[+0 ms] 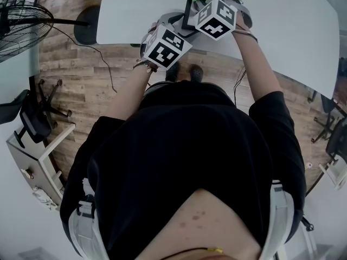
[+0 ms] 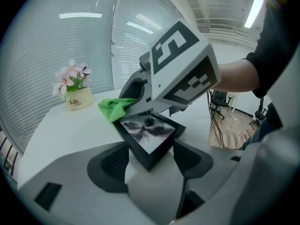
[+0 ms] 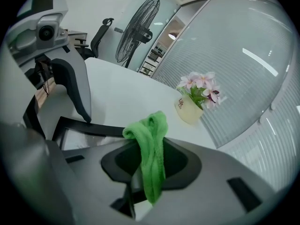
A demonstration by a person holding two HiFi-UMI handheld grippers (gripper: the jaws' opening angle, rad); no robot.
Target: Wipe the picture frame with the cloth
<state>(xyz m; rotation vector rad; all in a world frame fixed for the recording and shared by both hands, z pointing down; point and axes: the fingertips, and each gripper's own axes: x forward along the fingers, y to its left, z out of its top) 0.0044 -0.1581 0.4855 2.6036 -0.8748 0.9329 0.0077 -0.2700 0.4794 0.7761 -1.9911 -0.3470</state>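
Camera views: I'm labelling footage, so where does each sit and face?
Head view: on the head, steeply down at torso, forearms, white table.
Left gripper view: on left gripper, along jaws holding the picture frame; a forearm shows.
Right gripper view: on right gripper, along jaws pinching the cloth.
Both gripper views share the flower pot.

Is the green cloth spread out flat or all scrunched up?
Scrunched up. The green cloth hangs bunched in a folded strip between the jaws of the right gripper, not flat.

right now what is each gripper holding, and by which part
The left gripper clamps the black picture frame by its near corner. The right gripper pinches the green cloth near its middle, one end hanging below the jaws.
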